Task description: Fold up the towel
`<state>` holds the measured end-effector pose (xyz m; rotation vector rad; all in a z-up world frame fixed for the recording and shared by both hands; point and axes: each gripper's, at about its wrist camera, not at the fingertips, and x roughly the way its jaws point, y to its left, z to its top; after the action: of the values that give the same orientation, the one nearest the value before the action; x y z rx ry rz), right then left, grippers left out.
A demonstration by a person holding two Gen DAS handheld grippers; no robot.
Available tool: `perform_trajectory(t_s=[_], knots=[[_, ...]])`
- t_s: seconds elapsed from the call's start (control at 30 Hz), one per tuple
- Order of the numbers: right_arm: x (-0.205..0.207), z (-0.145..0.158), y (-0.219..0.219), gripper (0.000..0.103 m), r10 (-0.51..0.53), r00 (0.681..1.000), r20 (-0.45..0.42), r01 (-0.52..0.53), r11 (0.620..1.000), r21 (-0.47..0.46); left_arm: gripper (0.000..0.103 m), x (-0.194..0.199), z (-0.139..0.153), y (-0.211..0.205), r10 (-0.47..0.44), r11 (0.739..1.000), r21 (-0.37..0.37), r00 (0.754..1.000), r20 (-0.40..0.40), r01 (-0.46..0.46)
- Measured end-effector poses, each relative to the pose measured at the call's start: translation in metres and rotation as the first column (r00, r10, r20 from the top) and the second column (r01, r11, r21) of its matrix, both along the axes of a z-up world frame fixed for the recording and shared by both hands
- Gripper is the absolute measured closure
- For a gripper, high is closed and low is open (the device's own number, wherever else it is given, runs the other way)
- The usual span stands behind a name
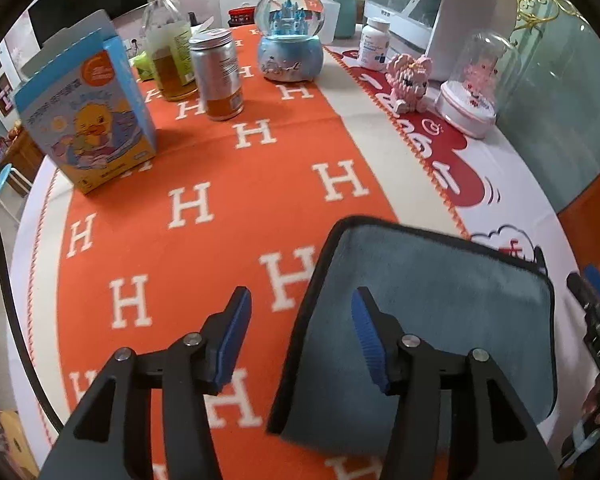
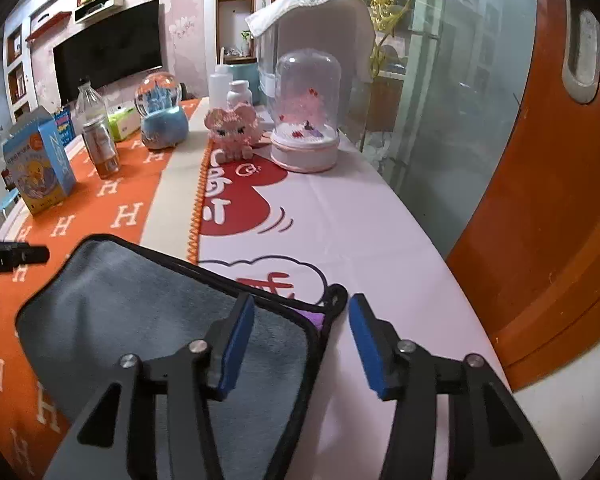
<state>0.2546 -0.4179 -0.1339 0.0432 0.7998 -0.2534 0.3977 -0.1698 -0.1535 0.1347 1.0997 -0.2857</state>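
grey towel lies folded between two spread grippers

the grey towel point(image 1: 432, 320) with black trim lies flat on the table, straddling the orange h-patterned cloth point(image 1: 204, 152) and the white printed cloth point(image 2: 340, 232). the left gripper point(image 1: 300, 338) hangs above its left edge, jaws wide apart, one blue pad over the towel, the other over the orange cloth. the right gripper point(image 2: 302, 346) straddles the towel's right corner, jaws likewise apart, holding nothing.

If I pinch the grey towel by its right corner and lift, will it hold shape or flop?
The grey towel looks soft and plush, so it will likely droop from the pinch. Its layers sit slightly offset at the right edge, so they may separate. The right gripper straddles that corner, jaws open.
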Motion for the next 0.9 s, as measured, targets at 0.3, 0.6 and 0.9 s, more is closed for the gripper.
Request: perform_trajectory(t_s=[0.3,0.6,0.9], knots=[[-0.016,0.020,0.028,0.026,0.019,1.000,0.001,-0.019,0.997,0.068,0.039,-0.045,0.004,0.047,0.095,0.995,-0.005,0.993,-0.075,-0.096],[-0.058,0.025,0.080,0.014,0.088,0.995,-0.038,-0.083,0.988,0.127,0.026,-0.115,0.008,0.111,0.163,0.986,-0.026,0.980,-0.113,-0.166],[-0.123,0.025,0.136,0.005,0.106,0.992,-0.068,-0.092,0.978,0.185,0.014,-0.197,0.013,0.173,0.171,0.982,-0.061,0.976,-0.133,-0.180]])
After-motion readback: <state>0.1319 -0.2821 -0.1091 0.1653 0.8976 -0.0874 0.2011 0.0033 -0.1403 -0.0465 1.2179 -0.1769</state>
